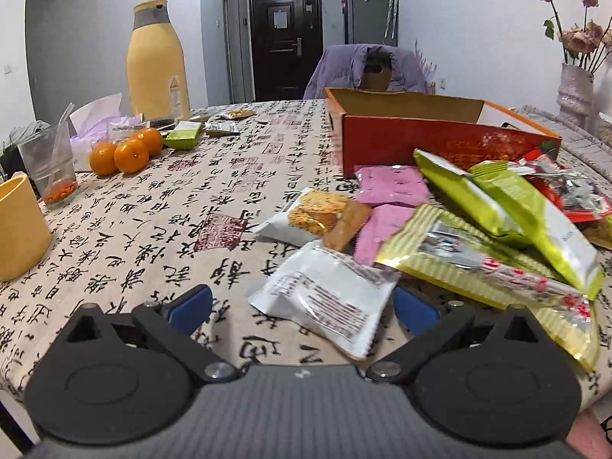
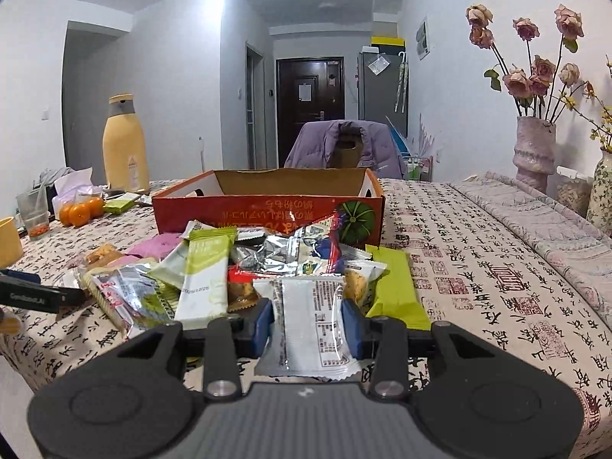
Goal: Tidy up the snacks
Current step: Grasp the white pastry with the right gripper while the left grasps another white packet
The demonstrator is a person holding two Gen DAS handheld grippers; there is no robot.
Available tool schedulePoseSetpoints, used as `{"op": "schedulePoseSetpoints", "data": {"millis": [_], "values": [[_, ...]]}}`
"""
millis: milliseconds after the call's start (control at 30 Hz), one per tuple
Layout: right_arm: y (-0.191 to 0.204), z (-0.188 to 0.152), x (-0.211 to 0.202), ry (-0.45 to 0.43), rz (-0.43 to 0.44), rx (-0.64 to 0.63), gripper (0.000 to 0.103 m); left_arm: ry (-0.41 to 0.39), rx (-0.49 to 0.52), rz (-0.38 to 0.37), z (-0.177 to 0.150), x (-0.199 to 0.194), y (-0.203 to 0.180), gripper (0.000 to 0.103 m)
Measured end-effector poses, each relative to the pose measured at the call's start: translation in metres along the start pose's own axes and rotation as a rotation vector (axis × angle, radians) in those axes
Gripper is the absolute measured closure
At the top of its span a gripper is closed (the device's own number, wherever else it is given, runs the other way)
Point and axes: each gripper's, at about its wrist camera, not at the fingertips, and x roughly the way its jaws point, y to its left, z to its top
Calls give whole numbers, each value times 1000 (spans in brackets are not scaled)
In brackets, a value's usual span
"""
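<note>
right jaws clenched on a white snack packet [image 2: 311,325], red box [image 2: 267,206] straight ahead; left gripper [image 1: 302,306] released, farther off.

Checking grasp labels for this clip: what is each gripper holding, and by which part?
Right gripper pinches a white snack packet across its side edges. Left gripper is open, holding nothing.

Yellow bottle [image 1: 157,57], oranges [image 1: 126,151], cup [image 1: 19,225], flower vase [image 2: 534,153].

Snack packets [image 2: 244,267] heaped before red box [image 2: 267,210]
</note>
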Motion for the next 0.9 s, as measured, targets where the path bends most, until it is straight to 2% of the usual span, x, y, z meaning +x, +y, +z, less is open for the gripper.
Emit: {"op": "schedulePoseSetpoints", "data": {"millis": [233,367,533,667,833,900], "values": [[0,0,1,1,-3,2,64,23,29,-53,6,15,4,0],[0,0,2,4,-5,5,64,28,40,-77,7,18,2,5],[-1,-1,3,9,1,12,64,18,26,-95,5,15,2,20],[0,-2,3,9,7,10,64,4,31,-98,2,9,2,29],[0,-2,2,9,8,11,64,-20,46,-77,-1,0,0,48],[1,-3,0,7,8,12,64,-25,43,-77,-2,-4,0,49]]}}
